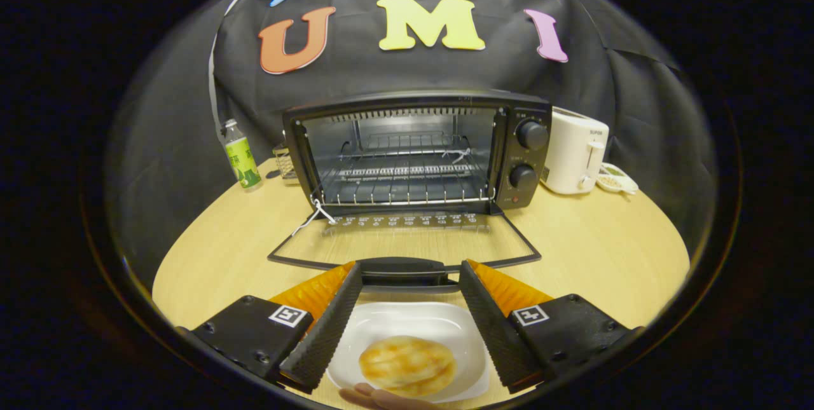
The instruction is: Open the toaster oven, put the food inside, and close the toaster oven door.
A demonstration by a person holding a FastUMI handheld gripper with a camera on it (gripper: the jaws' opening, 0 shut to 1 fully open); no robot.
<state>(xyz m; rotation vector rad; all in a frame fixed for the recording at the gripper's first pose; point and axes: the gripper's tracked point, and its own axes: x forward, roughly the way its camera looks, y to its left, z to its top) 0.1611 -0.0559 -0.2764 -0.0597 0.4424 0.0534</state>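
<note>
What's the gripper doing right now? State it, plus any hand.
Gripper: jaws open, straddling the white plate, gripping nothing.
Hand: fingertips at the plate's near edge.

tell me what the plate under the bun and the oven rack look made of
White square plate, between the open fingers of the hand-held gripper: glossy, probably glazed ceramic, possibly melamine. Silver wire rack inside the black toaster oven: thin shiny bars, likely chromed or stainless steel.
</note>
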